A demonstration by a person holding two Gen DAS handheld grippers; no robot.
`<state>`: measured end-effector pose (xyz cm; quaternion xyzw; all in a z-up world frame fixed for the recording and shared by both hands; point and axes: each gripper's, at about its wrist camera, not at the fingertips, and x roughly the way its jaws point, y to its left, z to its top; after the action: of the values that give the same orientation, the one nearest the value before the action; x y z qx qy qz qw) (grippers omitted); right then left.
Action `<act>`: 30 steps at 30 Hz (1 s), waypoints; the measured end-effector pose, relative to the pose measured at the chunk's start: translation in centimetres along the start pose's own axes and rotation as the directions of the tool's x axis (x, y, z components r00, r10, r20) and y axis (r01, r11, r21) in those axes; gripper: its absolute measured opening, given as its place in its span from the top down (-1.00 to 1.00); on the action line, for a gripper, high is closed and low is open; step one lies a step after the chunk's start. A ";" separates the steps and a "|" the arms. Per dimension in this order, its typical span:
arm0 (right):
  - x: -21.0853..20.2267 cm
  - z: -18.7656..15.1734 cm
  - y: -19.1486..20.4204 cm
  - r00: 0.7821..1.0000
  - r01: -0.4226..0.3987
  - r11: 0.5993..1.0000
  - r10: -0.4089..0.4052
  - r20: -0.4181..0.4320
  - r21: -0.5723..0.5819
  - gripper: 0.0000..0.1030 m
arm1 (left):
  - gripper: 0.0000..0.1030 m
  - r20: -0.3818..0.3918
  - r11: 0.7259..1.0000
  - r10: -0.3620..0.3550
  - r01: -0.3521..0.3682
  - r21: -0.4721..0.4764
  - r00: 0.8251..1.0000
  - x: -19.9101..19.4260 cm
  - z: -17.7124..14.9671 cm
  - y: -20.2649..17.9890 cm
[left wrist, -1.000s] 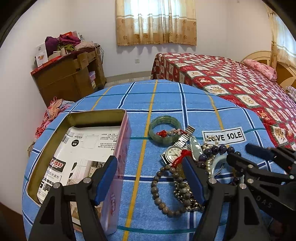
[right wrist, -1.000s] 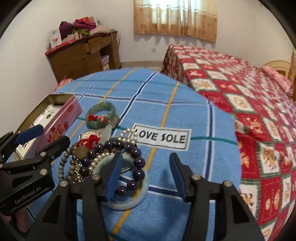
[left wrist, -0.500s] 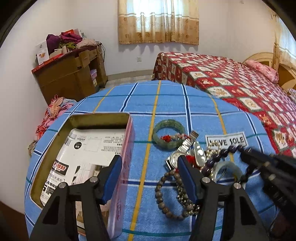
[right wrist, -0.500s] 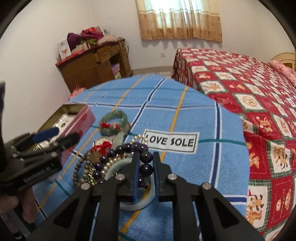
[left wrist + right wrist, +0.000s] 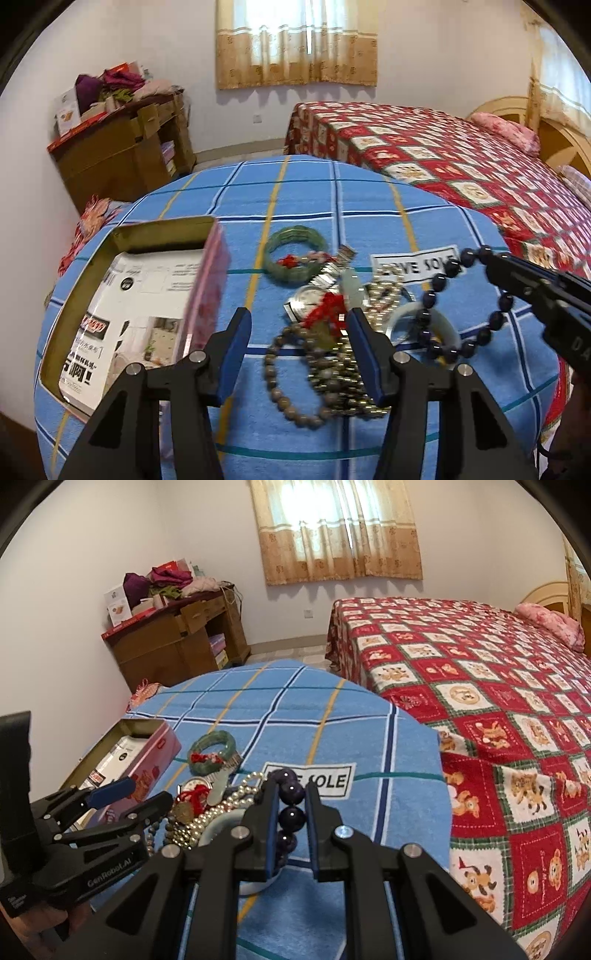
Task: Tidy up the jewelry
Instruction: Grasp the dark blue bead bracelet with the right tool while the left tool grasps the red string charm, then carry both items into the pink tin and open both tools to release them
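My right gripper [image 5: 290, 794] is shut on a dark purple bead bracelet [image 5: 291, 818], which hangs in a loop [image 5: 436, 284] above the jewelry pile. Under it lie a white bangle [image 5: 399, 317], a pearl strand [image 5: 384, 291], a watch [image 5: 306, 297], a brown bead bracelet [image 5: 280, 387] and, farther back, a green jade bangle [image 5: 295, 240]. My left gripper [image 5: 297, 321] hovers over the pile's left side with its jaws closing. A red tassel lies by its right finger, and neither pad presses on anything. A pink tin box [image 5: 162, 225] stands open to the left.
The round table wears a blue checked cloth with a "LOVE SOLE" label [image 5: 410, 264]. A bed with a red quilt [image 5: 480, 664] stands close on the right. A cluttered wooden desk [image 5: 118, 158] is against the far left wall. Printed paper lines the tin.
The right gripper shut on the purple bead bracelet and lifted it off the white bangle. The left gripper's jaws narrowed, and it shifted a little over the pile.
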<state>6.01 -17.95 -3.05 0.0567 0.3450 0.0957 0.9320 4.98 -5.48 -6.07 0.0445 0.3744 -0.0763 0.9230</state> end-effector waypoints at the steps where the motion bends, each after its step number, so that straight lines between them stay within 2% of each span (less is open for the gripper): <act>1: -0.1 -0.1 -0.1 1.000 -0.003 1.000 0.003 0.000 0.002 0.69 | -0.04 0.002 1.000 -0.001 0.001 0.005 1.000 0.1 -0.1 -0.1; 4: -0.6 0.0 -0.1 1.000 -0.015 1.000 0.015 0.009 0.007 0.69 | 0.02 -0.023 1.000 0.005 -0.006 -0.006 1.000 1.0 -0.3 0.2; 7: -0.6 -0.1 0.4 1.000 -0.025 1.000 0.025 0.010 -0.002 0.69 | 0.23 -0.059 0.999 -0.016 0.014 -0.044 0.998 2.0 -0.2 1.0; 10: -0.2 -0.5 1.0 0.999 -0.037 0.999 0.037 0.001 -0.015 0.69 | 0.24 -0.058 0.997 -0.037 0.033 -0.068 0.998 2.4 0.2 1.4; 17: -0.2 -0.7 1.1 0.999 -0.051 0.999 0.051 0.000 -0.020 0.69 | 0.24 -0.102 0.997 -0.054 0.048 -0.061 0.993 4.0 0.1 0.8; 20: -0.1 -0.8 1.3 0.999 -0.052 0.998 0.052 -0.002 -0.022 0.69 | 0.26 -0.097 0.997 -0.068 0.063 -0.048 0.993 4.0 0.3 0.4; 22: -0.1 -0.9 1.5 0.998 -0.055 0.998 0.055 -0.003 -0.025 0.69 | 0.69 -0.089 0.997 -0.069 0.066 -0.033 0.994 3.9 0.3 0.2; 23: -0.1 -0.9 1.6 0.998 -0.056 0.998 0.056 -0.002 -0.027 0.69 | 0.96 -0.078 0.995 -0.095 0.093 -0.034 0.992 3.7 0.4 0.3; 30: -0.8 -0.6 1.8 0.999 -0.053 0.998 0.053 0.013 -0.032 0.69 | 0.99 0.019 0.988 -0.142 0.143 -0.054 0.990 0.5 1.1 1.5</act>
<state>4.78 -16.36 -2.67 0.0516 0.3355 0.1254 0.9322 6.37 -4.22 -5.60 -0.0085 0.3717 -0.1319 0.9189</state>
